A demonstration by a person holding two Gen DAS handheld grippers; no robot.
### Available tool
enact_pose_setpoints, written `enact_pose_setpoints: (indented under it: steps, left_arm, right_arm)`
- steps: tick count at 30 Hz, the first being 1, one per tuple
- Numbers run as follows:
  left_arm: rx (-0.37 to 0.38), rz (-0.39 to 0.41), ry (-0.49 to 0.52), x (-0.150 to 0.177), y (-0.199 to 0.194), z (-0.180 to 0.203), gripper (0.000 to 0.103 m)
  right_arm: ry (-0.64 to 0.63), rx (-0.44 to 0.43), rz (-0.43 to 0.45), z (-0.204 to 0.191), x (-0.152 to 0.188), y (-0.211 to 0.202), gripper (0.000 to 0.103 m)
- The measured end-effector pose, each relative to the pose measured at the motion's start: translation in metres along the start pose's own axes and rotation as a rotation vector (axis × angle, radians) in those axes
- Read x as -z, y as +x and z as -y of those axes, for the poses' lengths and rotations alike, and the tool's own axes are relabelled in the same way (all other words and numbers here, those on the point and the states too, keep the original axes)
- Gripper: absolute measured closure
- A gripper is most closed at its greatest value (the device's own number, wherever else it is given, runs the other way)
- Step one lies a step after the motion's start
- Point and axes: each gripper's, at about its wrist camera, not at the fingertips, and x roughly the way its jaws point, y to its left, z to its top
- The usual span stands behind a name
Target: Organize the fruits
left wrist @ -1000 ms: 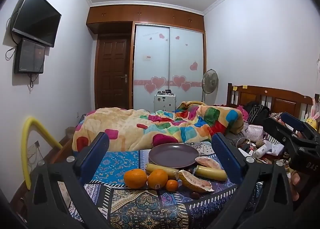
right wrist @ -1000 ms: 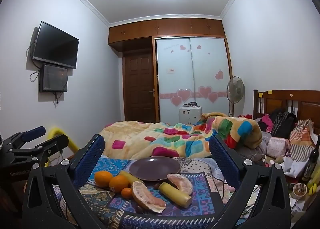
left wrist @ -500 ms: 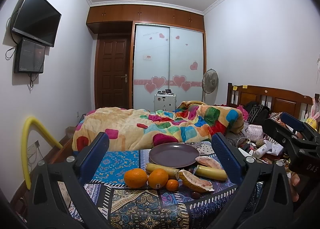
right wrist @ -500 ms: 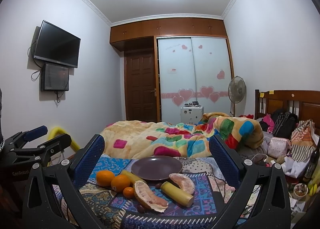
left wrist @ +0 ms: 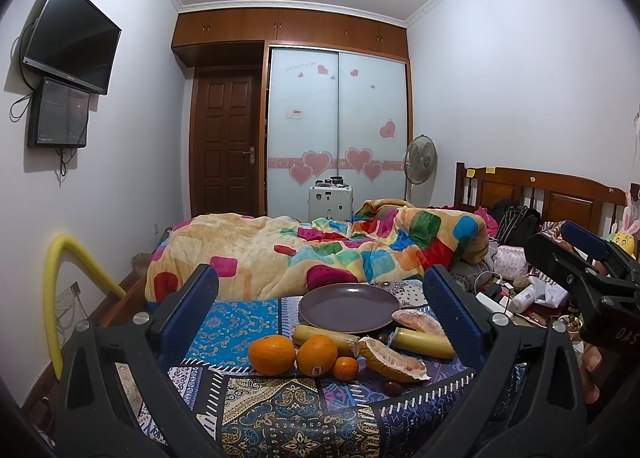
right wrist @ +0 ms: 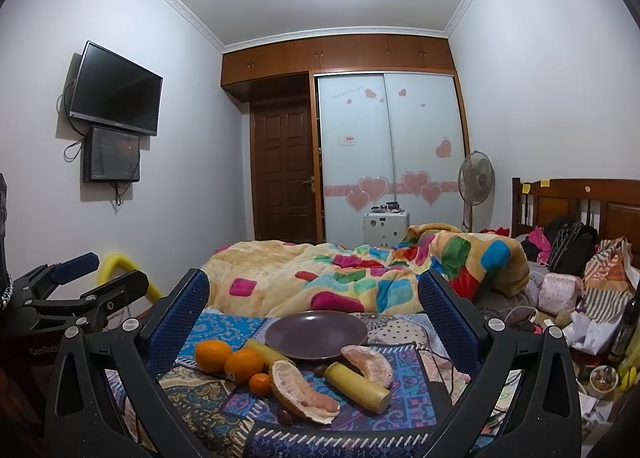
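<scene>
An empty purple plate point(left wrist: 348, 306) point(right wrist: 316, 334) sits on a patterned cloth on the bed. In front of it lie two oranges point(left wrist: 272, 354) point(right wrist: 213, 355), a small mandarin point(left wrist: 345, 368) point(right wrist: 260, 384), two yellow banana pieces point(left wrist: 424, 343) point(right wrist: 358, 386), two pomelo segments point(left wrist: 394, 358) point(right wrist: 302, 392) and small dark fruits point(right wrist: 285, 416). My left gripper point(left wrist: 320, 298) is open and empty, held back from the fruit. My right gripper point(right wrist: 314, 298) is open and empty, also short of the fruit. Each gripper shows at the edge of the other's view.
A colourful quilt point(left wrist: 320, 250) is bunched behind the plate. Bags and clutter point(right wrist: 572, 298) lie to the right by the wooden headboard point(left wrist: 540, 194). A yellow foam tube point(left wrist: 60, 290) curves at the left wall. A fan point(right wrist: 476, 182) stands by the wardrobe.
The right gripper has drifted slightly leftward and closer to the fruit. The left gripper has barely moved. Both stay open.
</scene>
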Motion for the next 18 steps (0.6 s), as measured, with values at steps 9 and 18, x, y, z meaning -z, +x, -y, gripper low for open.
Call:
enact_pose_setpoints:
  steps: [9, 18]
  left_arm:
    - [0.0, 0.0, 0.002, -0.0001, 0.0004, 0.0007, 0.0]
    - [0.0, -0.002, 0.0, -0.0013, 0.0004, 0.0001, 0.0]
  right_arm:
    - [0.003, -0.002, -0.004, -0.0005, 0.0002, -0.0007, 0.0]
    - [0.004, -0.006, -0.008, -0.0014, -0.0011, -0.0005, 0.0]
